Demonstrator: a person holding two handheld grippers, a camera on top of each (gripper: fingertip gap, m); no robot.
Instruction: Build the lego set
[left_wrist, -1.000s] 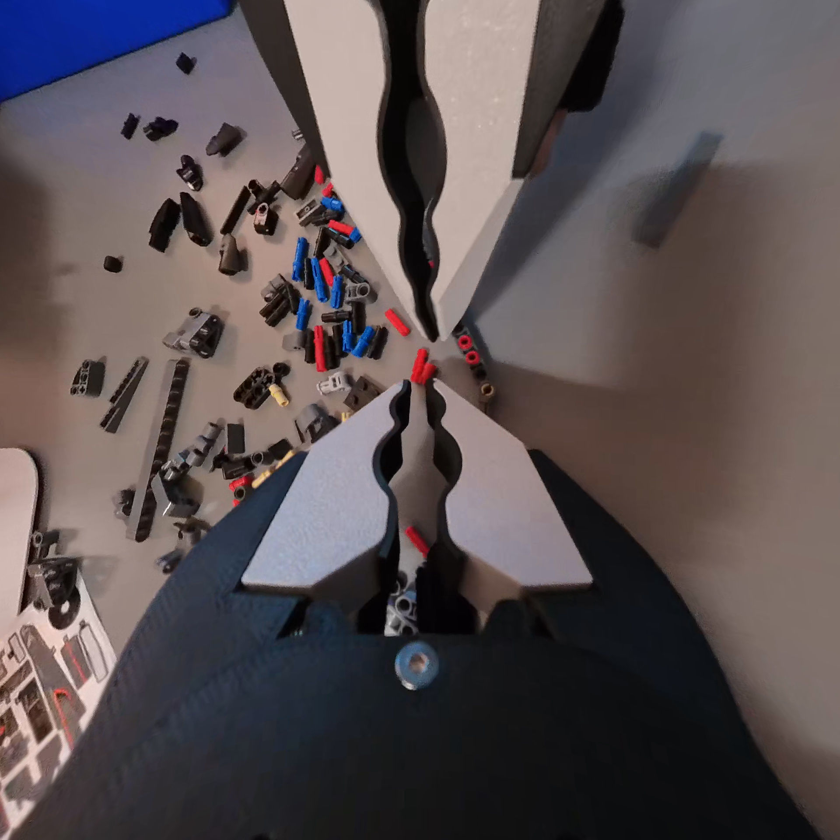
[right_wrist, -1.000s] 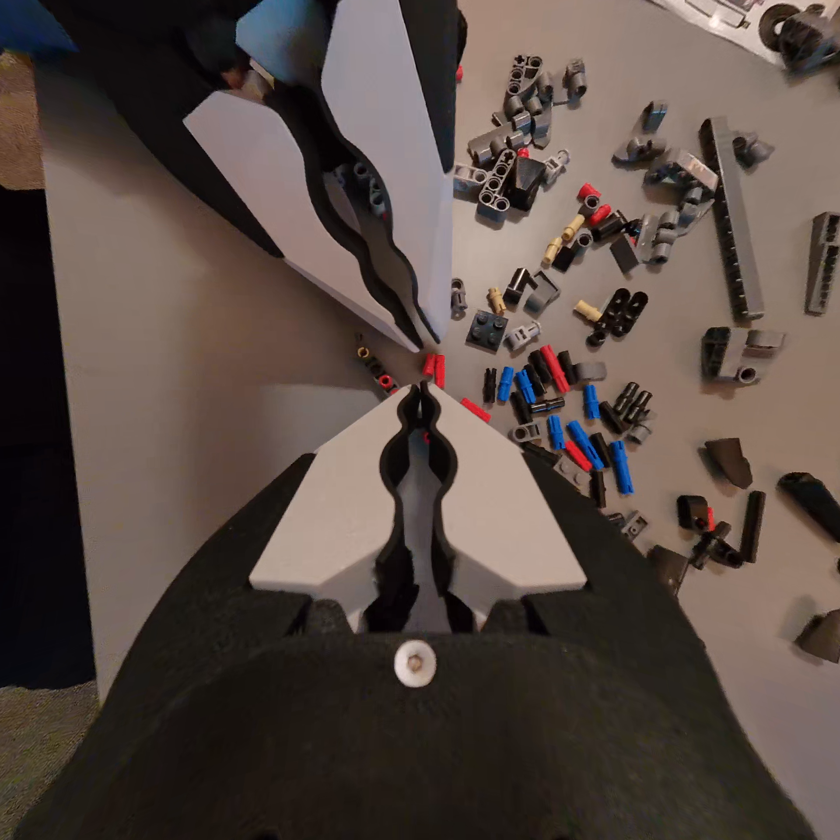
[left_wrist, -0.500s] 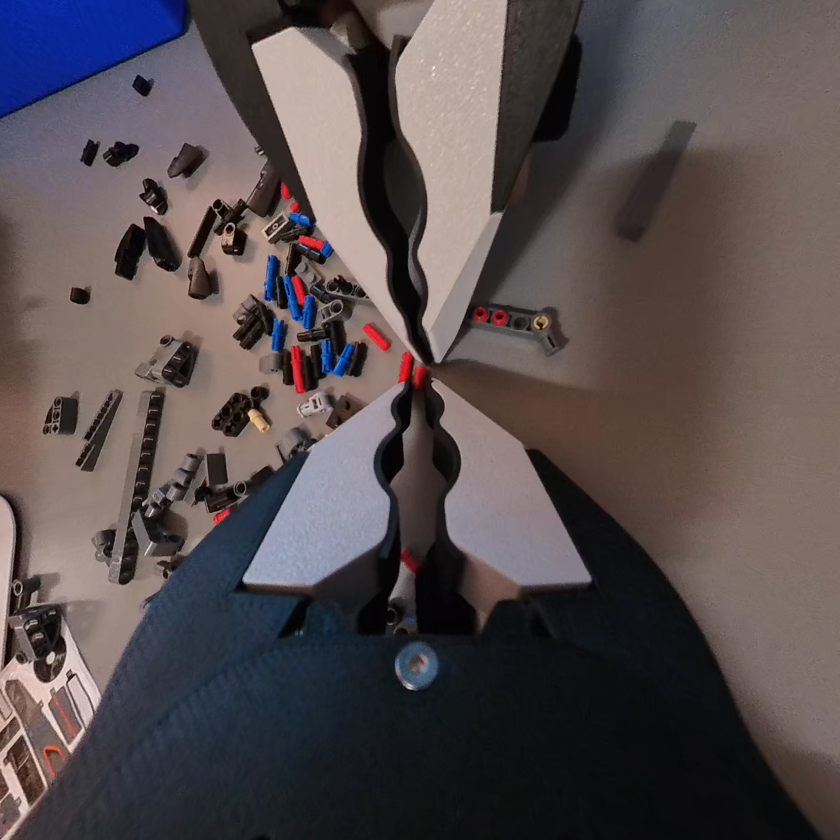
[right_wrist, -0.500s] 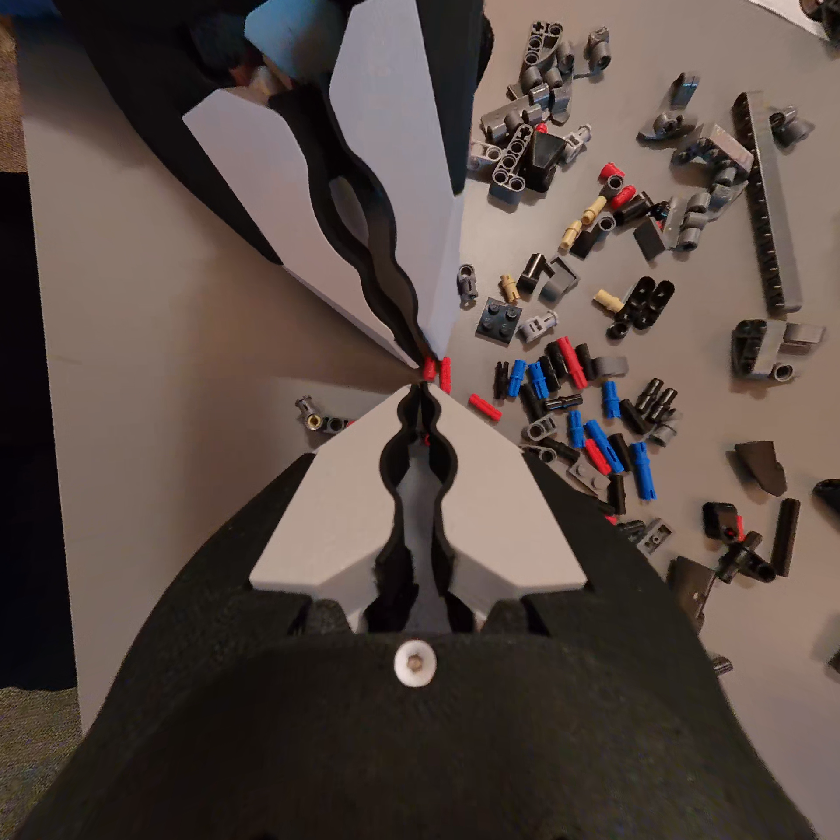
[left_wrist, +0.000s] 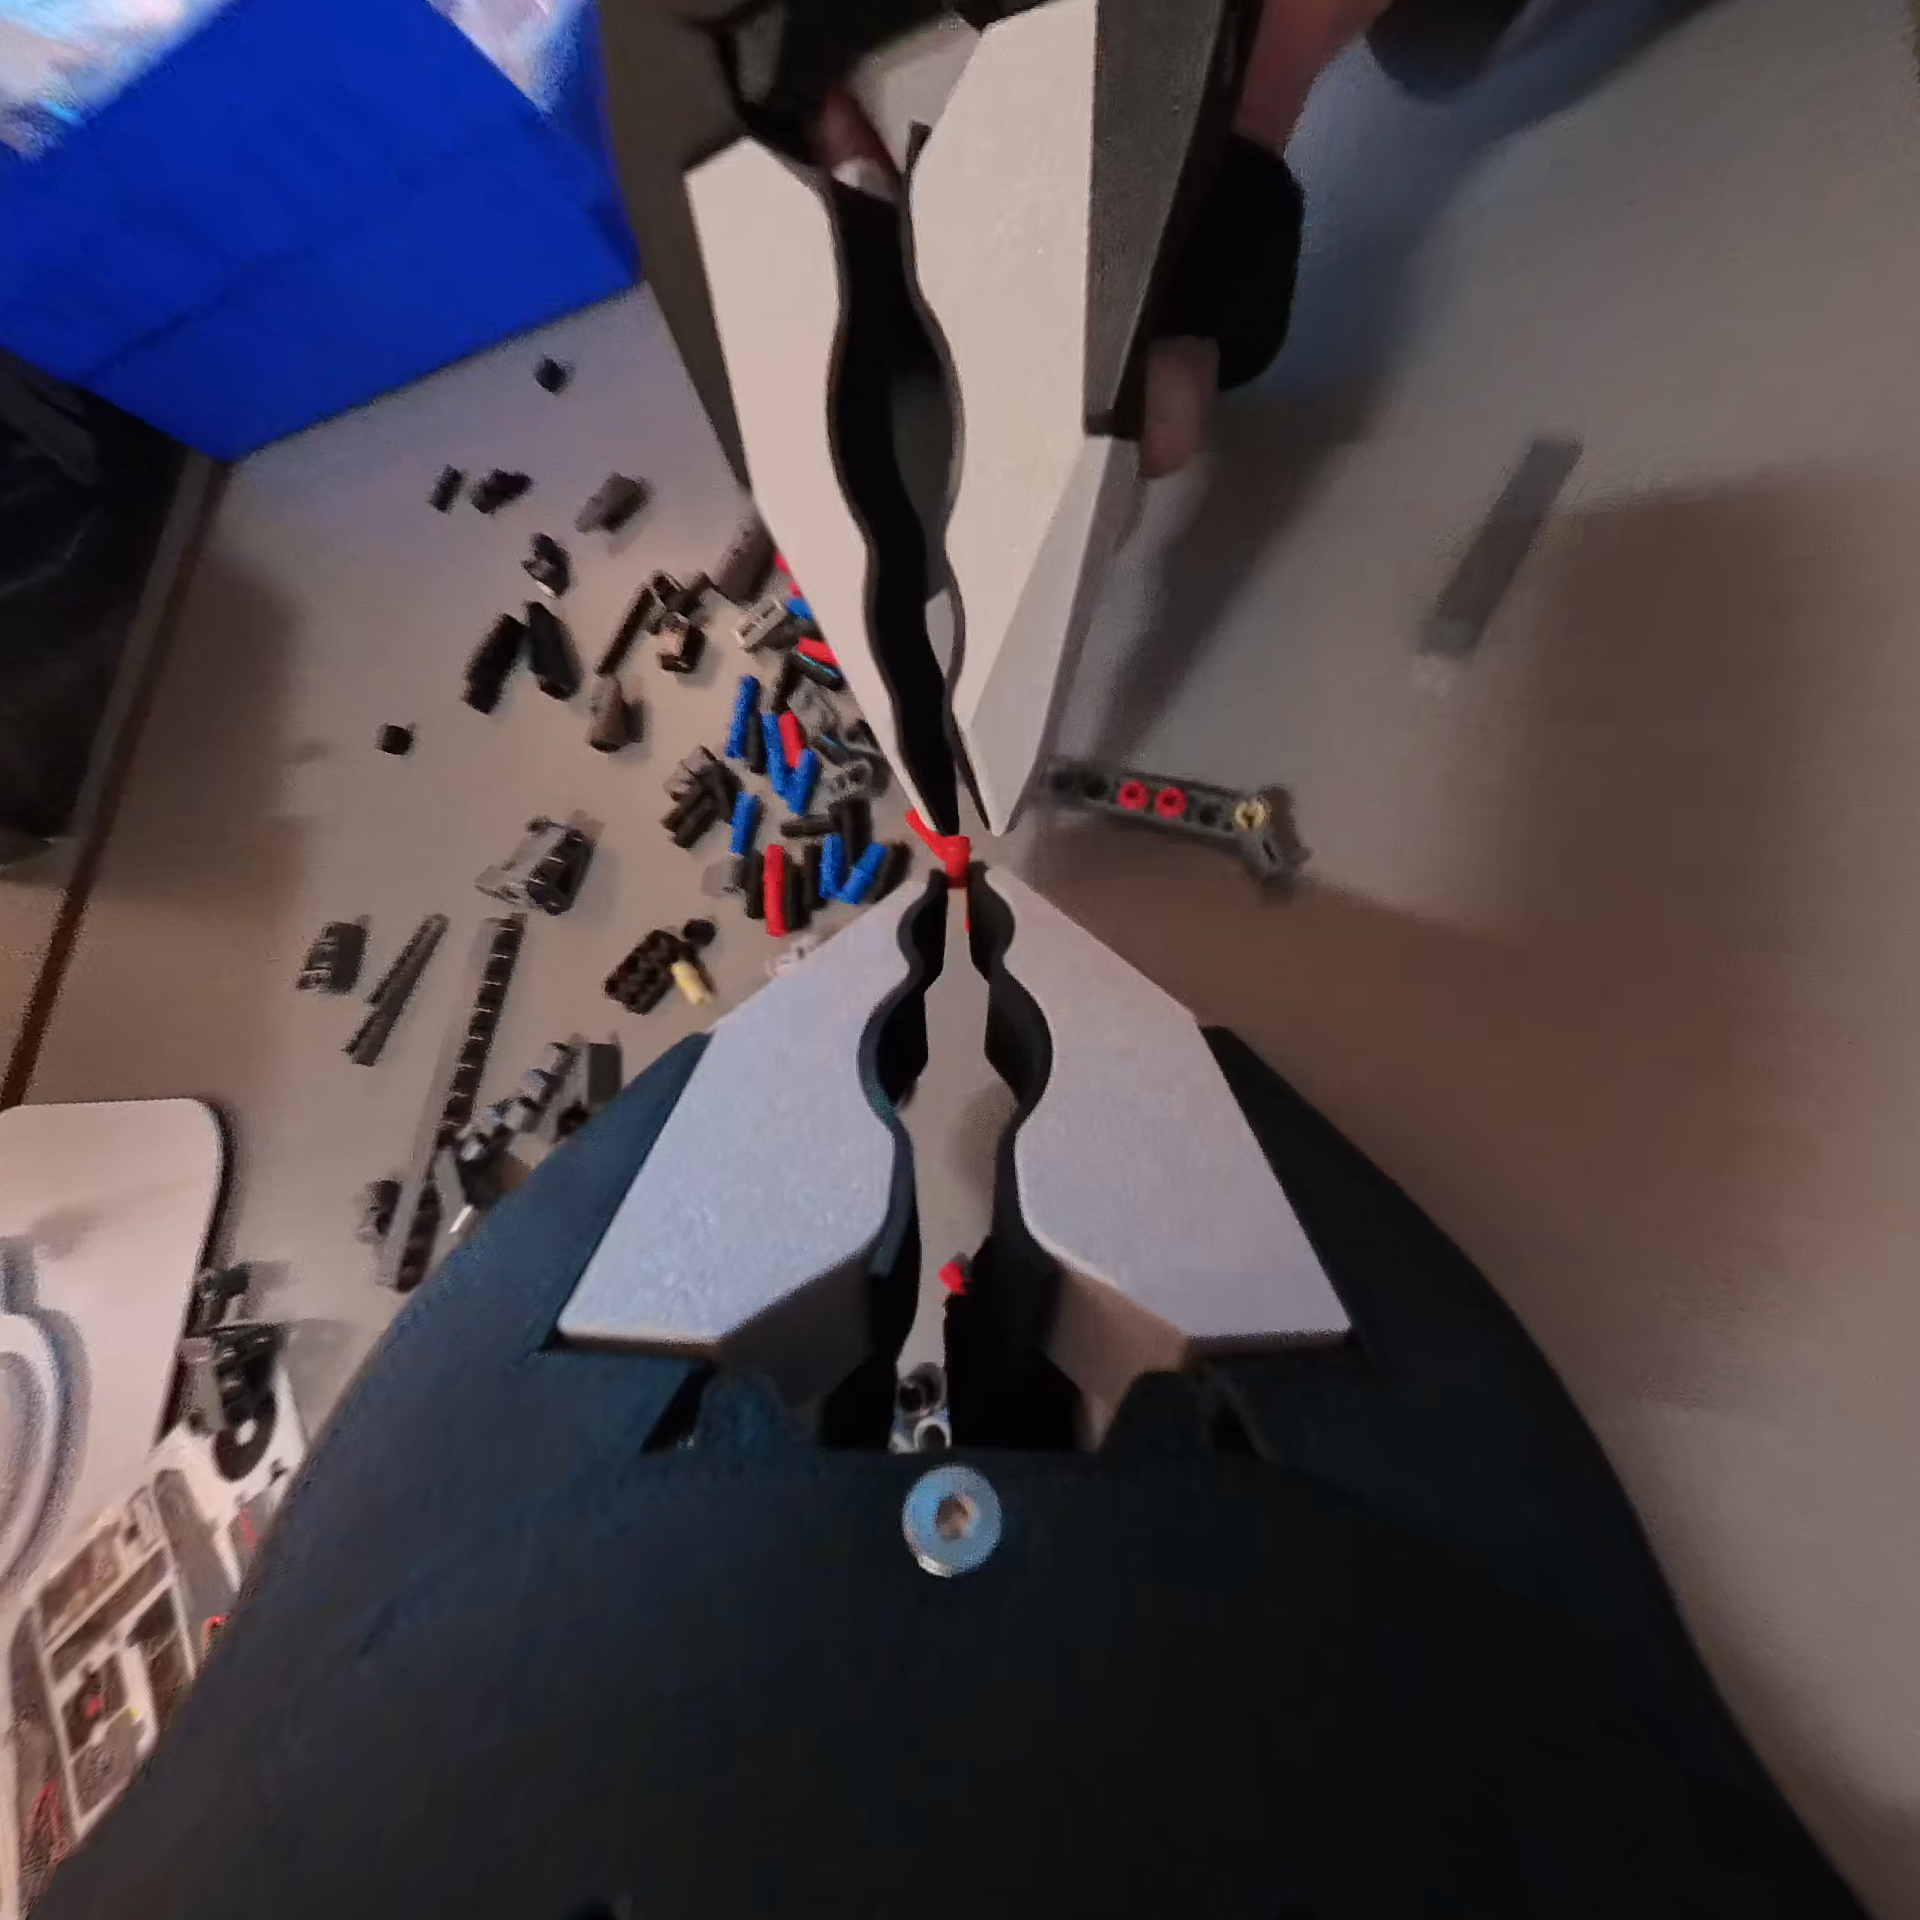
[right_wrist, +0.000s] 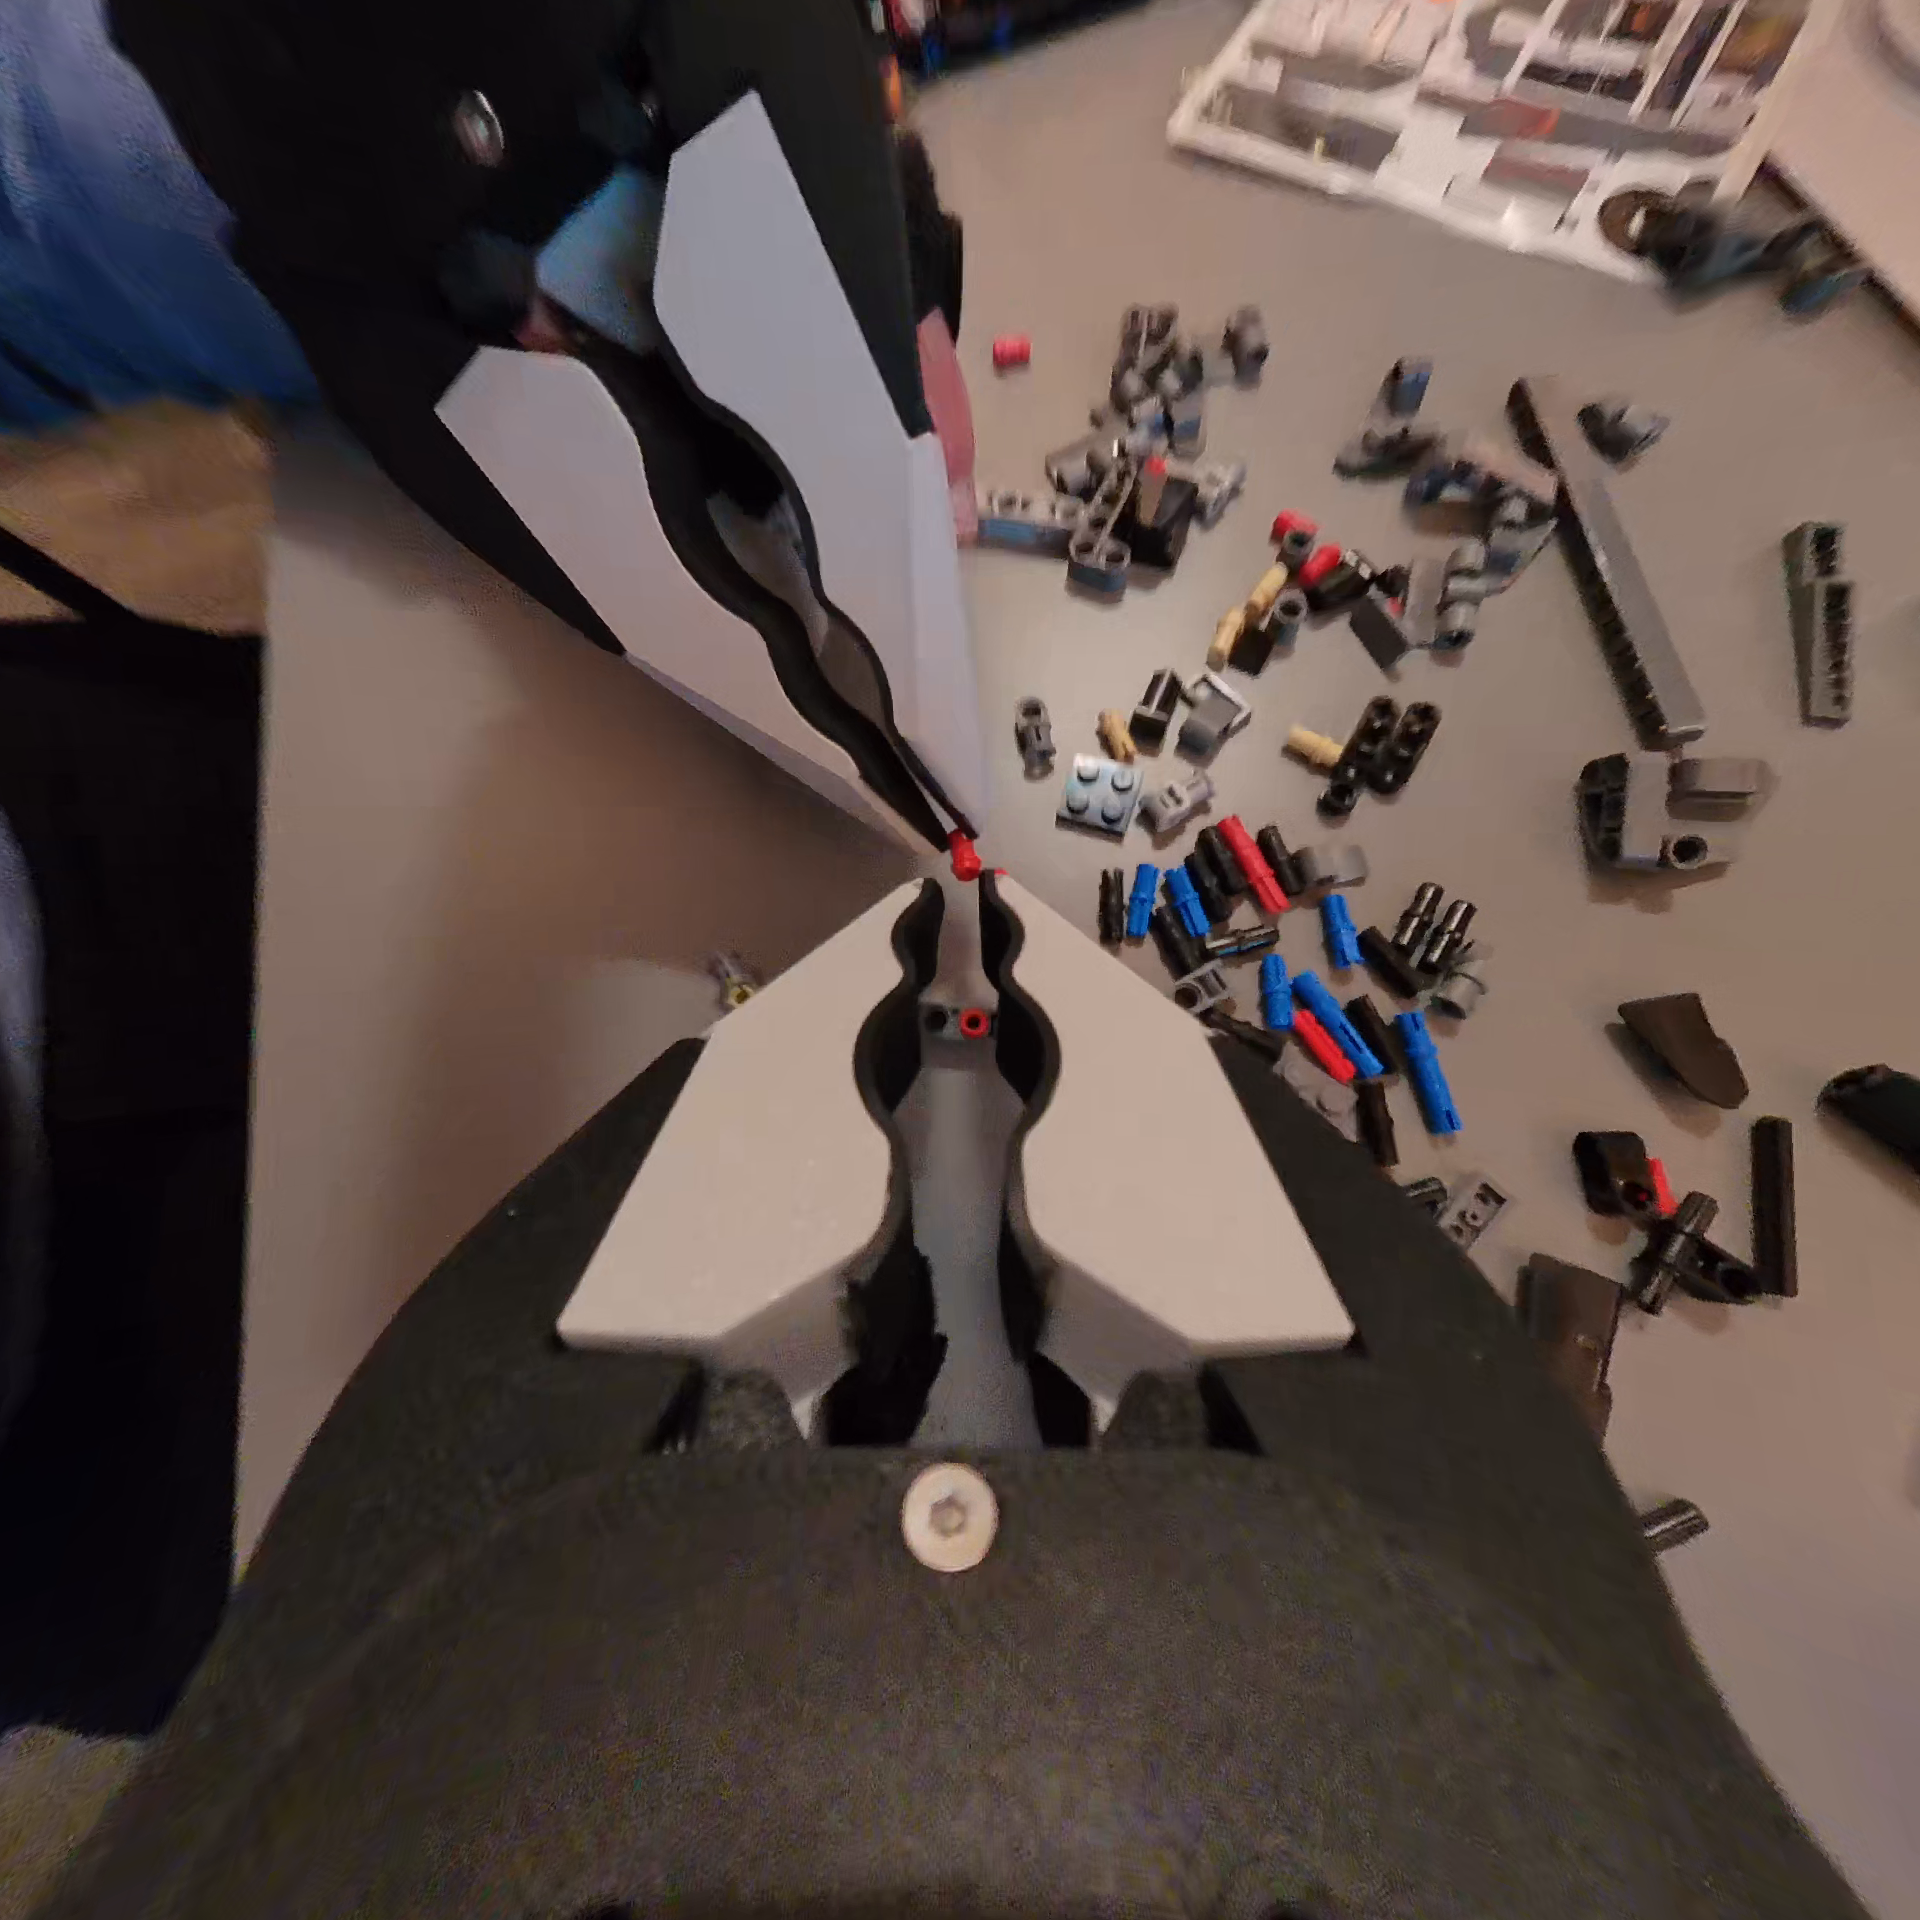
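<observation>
Where the two sets of tongs met tip to tip above the grey table (left_wrist: 1558, 1143), much stayed hard to read. The left gripper (left_wrist: 954, 883) had its fingers drawn nearly together at the tips, and a small red pin (left_wrist: 951, 854) sat right at that point; the right gripper (left_wrist: 961, 821), coming from the opposite side, was pinched on the same red pin. Whether the left tongs truly clamped the pin or only touched it could not be told, since both views were blurred there. In the right wrist view the right gripper (right_wrist: 961, 883) showed narrow tips just below the red pin (right_wrist: 964, 858), with the left gripper (right_wrist: 951, 826) closed on its far end.

A grey beam (left_wrist: 1164, 805) with red pins in its holes lay on the table just beyond the tips, partly hidden behind the right gripper's finger (in the right wrist view only a sliver showed through the gap between the fingers). Loose lego pieces (right_wrist: 1299, 935), blue, black and red, lay scattered to one side. An instruction booklet (right_wrist: 1507, 94) was cut off at the frame edge, as was a blue box (left_wrist: 260, 229), its contents out of sight.
</observation>
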